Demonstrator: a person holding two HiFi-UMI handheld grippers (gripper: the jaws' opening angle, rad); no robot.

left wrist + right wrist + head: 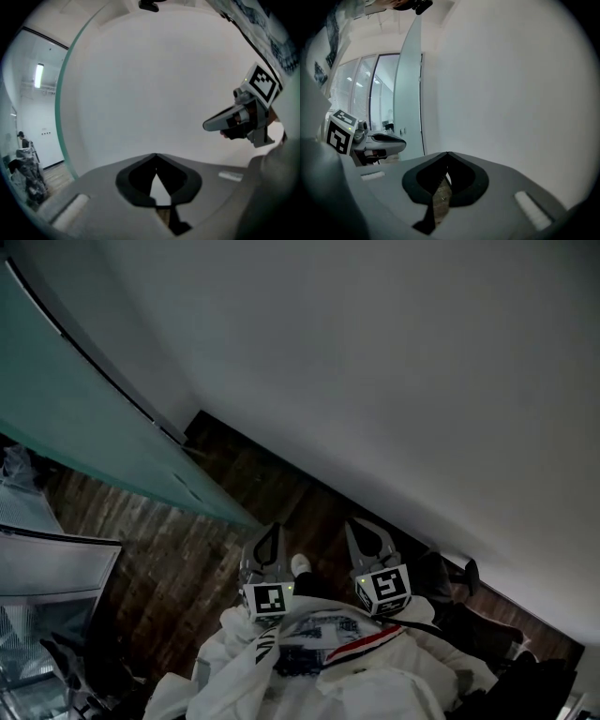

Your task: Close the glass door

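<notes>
The frosted greenish glass door (84, 418) runs slantwise along the left of the head view, and its foot meets the dark wooden floor (187, 549). Both grippers are held side by side before the plain white wall (394, 371), apart from the door. My left gripper (271, 532) is shut with nothing in it, its tips meeting (155, 155). My right gripper (367, 532) is also shut and empty (447, 153). The door's edge (60, 112) curves down the left of the left gripper view. In the right gripper view the door panel (408, 93) stands left of the wall.
A grey cabinet or shelf unit (52, 577) stands at the lower left. Dark objects (469, 587) lie along the wall's foot at the right. A white sleeve and clothing (319, 662) fill the bottom. Beyond the glass lies a lit room (33, 117).
</notes>
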